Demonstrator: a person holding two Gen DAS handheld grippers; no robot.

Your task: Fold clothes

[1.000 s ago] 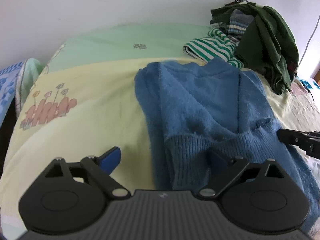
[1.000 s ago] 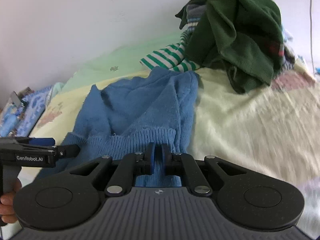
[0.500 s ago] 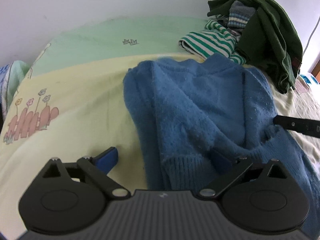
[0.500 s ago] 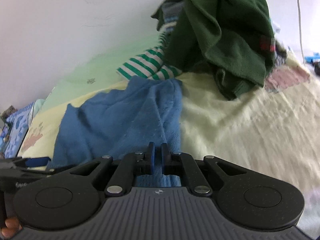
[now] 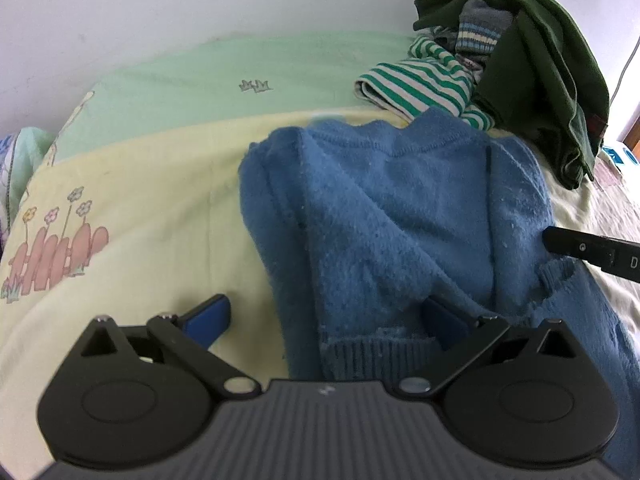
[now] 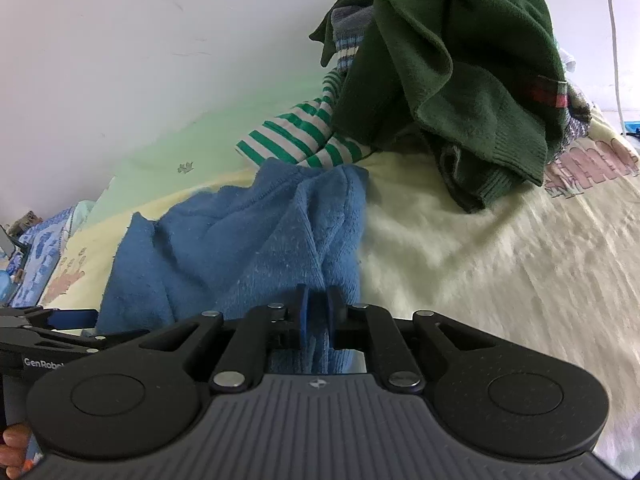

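my left gripper (image 5: 326, 320) is spread wide, pads clear of the blue sweater (image 5: 400, 220) lying on the yellow bedsheet (image 5: 160, 208). my right gripper (image 6: 318, 312) has just eased slightly but its jaws still pinch the sweater's edge. unfolded clothes pile (image 6: 440, 80) sits beyond.

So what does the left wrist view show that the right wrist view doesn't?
Only the left wrist view: the left gripper from behind, jaws spread wide, nothing clamped, over the blue sweater hem; the flower and fence print on the bed sheet.

Only the right wrist view: the right gripper, its jaws just easing open, a fold of sweater between the pads; a white cable on the wall; a person's fingers.

Both: the sweater, the striped top, the dark green garment.
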